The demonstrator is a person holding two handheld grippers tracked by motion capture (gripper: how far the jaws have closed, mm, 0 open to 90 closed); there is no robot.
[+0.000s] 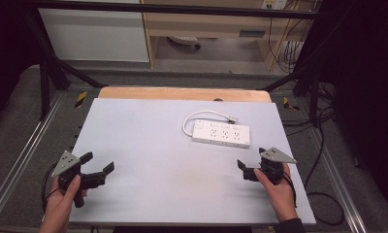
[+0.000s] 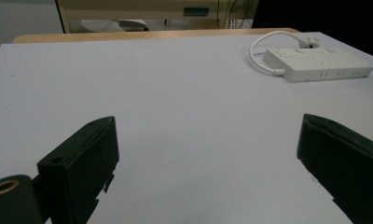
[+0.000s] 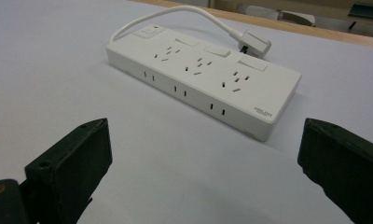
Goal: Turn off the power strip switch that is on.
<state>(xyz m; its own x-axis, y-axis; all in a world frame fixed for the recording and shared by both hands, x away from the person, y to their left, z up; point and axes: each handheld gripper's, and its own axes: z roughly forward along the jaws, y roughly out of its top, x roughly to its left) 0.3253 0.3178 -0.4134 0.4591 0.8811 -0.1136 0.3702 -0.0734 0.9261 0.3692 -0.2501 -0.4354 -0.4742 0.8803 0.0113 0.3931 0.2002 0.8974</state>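
Your right claw stands wide apart over the pale worktop, holding nothing. Just ahead between its jaws lies the white power strip, flat and set at a slant, its cord looping behind to the plug resting beside its far edge.

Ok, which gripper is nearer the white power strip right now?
Right. The right gripper sits just in front of the power strip, fingers apart; the left gripper is open, far across the table.
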